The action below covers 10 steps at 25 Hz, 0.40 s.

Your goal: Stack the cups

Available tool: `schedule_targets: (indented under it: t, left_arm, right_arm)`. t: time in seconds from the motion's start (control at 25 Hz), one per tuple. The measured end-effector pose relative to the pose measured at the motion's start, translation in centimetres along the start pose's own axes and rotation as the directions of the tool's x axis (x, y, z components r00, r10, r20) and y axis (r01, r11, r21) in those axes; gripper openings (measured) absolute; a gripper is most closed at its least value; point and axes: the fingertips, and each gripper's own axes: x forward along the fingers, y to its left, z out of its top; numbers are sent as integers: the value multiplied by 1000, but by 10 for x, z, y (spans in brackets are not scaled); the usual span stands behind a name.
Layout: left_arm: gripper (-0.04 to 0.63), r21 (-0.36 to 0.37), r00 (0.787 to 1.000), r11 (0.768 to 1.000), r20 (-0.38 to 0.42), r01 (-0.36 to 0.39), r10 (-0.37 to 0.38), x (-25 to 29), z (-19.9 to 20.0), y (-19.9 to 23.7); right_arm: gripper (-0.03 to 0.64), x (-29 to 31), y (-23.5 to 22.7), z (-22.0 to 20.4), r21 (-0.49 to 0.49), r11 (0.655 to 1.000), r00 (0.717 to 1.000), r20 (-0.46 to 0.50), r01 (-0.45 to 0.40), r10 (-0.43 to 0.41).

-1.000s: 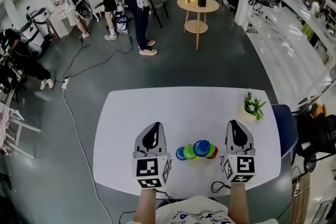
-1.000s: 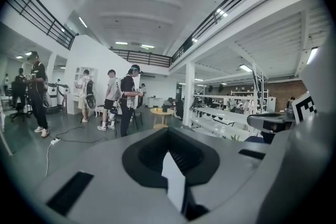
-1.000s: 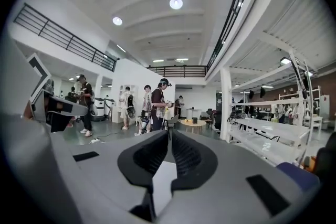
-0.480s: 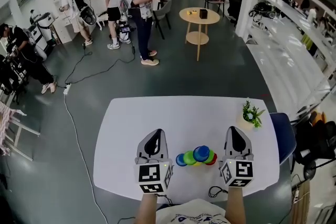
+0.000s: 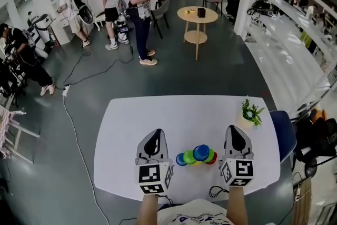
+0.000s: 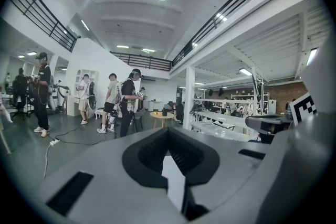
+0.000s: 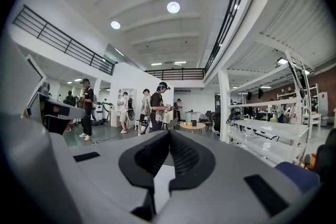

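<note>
A cluster of coloured cups (image 5: 197, 155), blue, green, yellow and red, sits on the white table (image 5: 158, 118) near its front edge. My left gripper (image 5: 154, 137) hovers just left of the cluster, jaws shut and empty. On the cluster's right my right gripper (image 5: 235, 132) is held level, also shut with nothing in it. The left gripper view shows the left gripper (image 6: 168, 131) with its jaws meeting at the tips, and in the right gripper view the right gripper (image 7: 169, 131) shows the same. No cup appears in either gripper view.
A small potted plant (image 5: 251, 111) stands at the table's right rear corner. A black cable (image 5: 217, 188) lies at the front edge. Beyond the table are several people (image 5: 138, 8), a round wooden side table (image 5: 196, 17), a floor cable (image 5: 73, 129) and a blue chair (image 5: 285, 131).
The head camera has tilted slightly, so the room sits a little lower in view. Both grippers and the cups stay where they were.
</note>
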Motion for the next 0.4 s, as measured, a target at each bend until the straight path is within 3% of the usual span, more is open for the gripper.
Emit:
schedule_targets:
  t: [0.4]
  left_arm:
    - [14, -3, 1000, 1000, -11, 14, -14, 9, 1, -1]
  right_arm:
    - [14, 8, -2, -1, 5, 1000, 1000, -8, -8, 9]
